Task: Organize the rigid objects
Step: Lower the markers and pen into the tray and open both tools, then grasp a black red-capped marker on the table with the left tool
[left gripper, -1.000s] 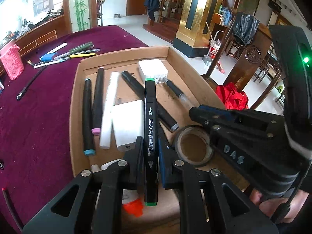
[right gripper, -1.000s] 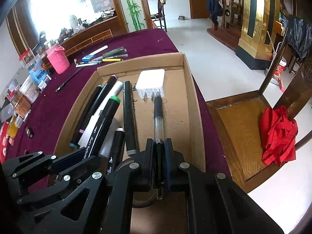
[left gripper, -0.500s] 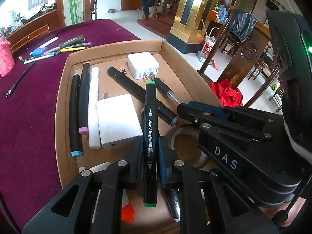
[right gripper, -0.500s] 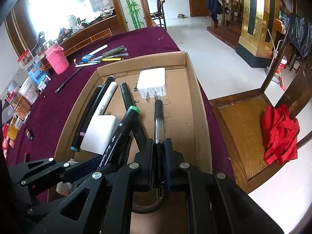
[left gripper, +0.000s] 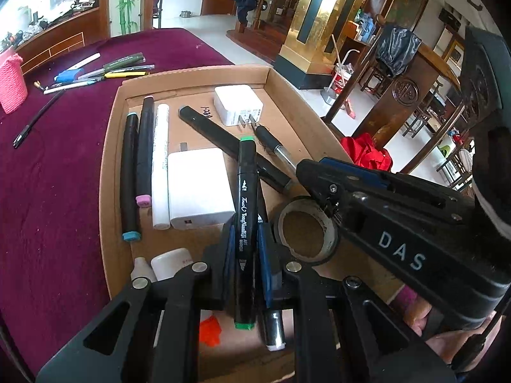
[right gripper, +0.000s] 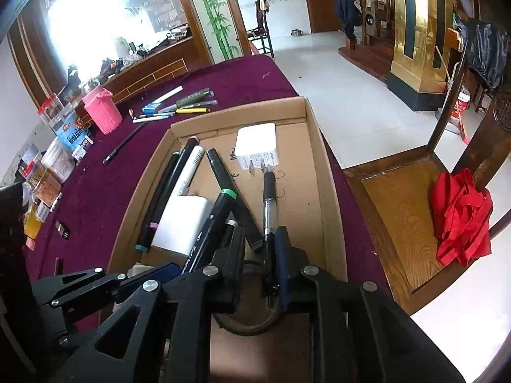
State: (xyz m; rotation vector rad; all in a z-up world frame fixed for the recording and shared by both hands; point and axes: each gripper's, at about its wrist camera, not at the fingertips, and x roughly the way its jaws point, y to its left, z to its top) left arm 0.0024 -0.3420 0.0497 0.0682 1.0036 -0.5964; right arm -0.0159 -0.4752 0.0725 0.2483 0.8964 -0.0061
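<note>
Sorting partly done: both tools over the cardboard tray [left gripper: 111, 146].

My left gripper [left gripper: 244, 249] has its jaws pinching the green-capped marker [left gripper: 245, 198] above the tray; my right gripper [right gripper: 258, 255] has its jaws spread, the gel pen [right gripper: 268, 198] resting against one. Markers and two chargers already lie inside; I judge the pens on the counter [left gripper: 48, 175] remain to collect.

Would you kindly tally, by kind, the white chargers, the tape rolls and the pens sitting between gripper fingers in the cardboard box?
White chargers: 2, the far charger and the near charger.
Tape rolls: 1, the tape roll.
Pens between fingers: 2, the green-capped marker clamped in the left gripper, the gel pen in the open right gripper.
Total: 5.
</note>
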